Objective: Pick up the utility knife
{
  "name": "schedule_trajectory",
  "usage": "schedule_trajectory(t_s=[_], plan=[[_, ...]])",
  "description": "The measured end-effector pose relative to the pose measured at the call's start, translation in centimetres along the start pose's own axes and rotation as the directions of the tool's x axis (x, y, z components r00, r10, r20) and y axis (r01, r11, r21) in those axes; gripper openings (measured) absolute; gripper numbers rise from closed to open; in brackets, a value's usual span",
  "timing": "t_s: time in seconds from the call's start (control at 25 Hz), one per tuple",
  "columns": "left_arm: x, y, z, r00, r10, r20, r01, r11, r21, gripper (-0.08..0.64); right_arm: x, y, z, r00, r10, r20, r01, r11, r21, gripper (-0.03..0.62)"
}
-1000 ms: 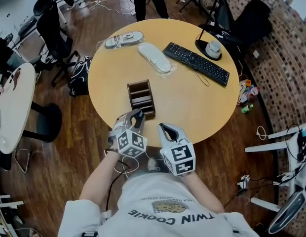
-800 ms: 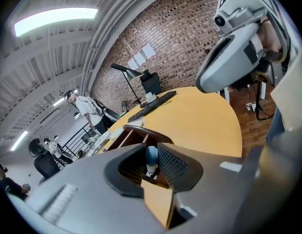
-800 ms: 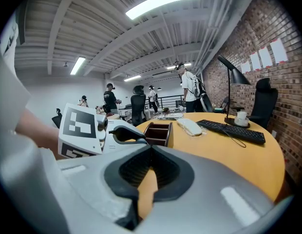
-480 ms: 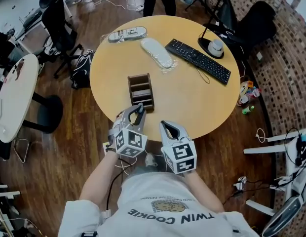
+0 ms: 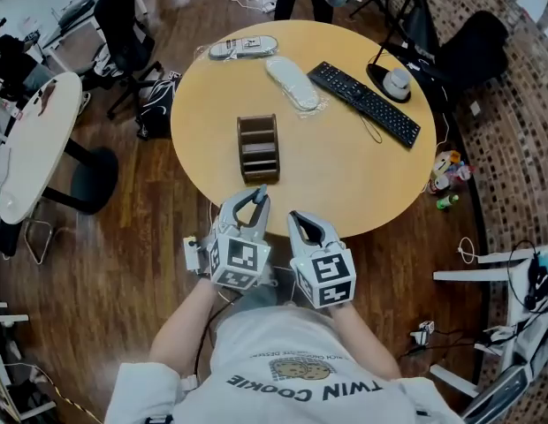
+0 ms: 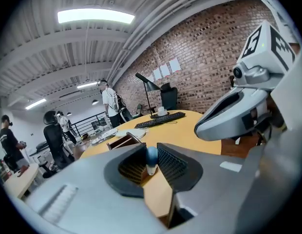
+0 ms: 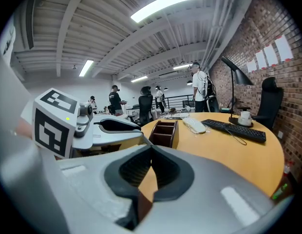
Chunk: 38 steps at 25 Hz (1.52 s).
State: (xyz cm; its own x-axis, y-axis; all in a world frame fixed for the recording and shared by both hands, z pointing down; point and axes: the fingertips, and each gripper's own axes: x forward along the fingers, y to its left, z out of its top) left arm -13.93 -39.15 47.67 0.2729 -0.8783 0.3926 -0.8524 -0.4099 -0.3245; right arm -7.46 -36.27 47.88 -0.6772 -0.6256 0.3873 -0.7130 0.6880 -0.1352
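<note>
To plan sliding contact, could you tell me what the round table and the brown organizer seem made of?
Round table: likely wood-look laminate, smooth, even tan with soft sheen. Brown organizer: probably dark-stained wood, matte, thin flat dividers; could be plastic.

A round wooden table (image 5: 345,193) carried a brown compartment organizer (image 5: 258,147) left of its middle. A black keyboard (image 5: 365,103) lay toward the far right edge, and two pale wrapped packets (image 5: 294,83) (image 5: 244,48) sat by the far edge. The left gripper (image 5: 256,194) and right gripper (image 5: 298,220) hung side by side at the near edge.
</note>
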Motion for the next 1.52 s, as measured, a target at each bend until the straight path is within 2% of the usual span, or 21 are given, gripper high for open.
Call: schedule_trajectory(t_s=[0.32, 0.64, 1.0, 1.16, 1.52], plan=[[-3.5, -2.0, 0.9, 0.999, 0.048, 0.011, -0.047, 0.994, -0.095, 0.075, -2.1, 1.0, 0.1, 0.999, 0.035, 0.020, -0.035, 0.999, -0.012, 0.002], [-7.8, -4.0, 1.4, 0.993, 0.116, 0.017, -0.111, 0.978, -0.178, 0.075, -5.2, 3.1, -0.3, 0.996, 0.087, 0.037, -0.085, 0.996, -0.040, 0.002], [-12.5, -7.6, 3.4, 0.987, 0.149, 0.055, -0.132, 0.963, -0.236, 0.075, -9.5, 5.6, -0.9, 0.992, 0.112, 0.064, -0.109, 0.993, -0.048, 0.002], [-14.6, -8.6, 3.7, 0.985, 0.161, 0.068, -0.134, 0.946, -0.295, 0.075, -11.0, 6.6, -1.0, 0.990, 0.110, 0.084, -0.106, 0.993, -0.048, 0.002], [-21.0, -10.4, 1.3, 0.981, 0.182, 0.071, -0.145, 0.920, -0.365, 0.075, -14.0, 12.3, -2.2, 0.988, 0.108, 0.110, -0.101, 0.993, -0.062, 0.002]])
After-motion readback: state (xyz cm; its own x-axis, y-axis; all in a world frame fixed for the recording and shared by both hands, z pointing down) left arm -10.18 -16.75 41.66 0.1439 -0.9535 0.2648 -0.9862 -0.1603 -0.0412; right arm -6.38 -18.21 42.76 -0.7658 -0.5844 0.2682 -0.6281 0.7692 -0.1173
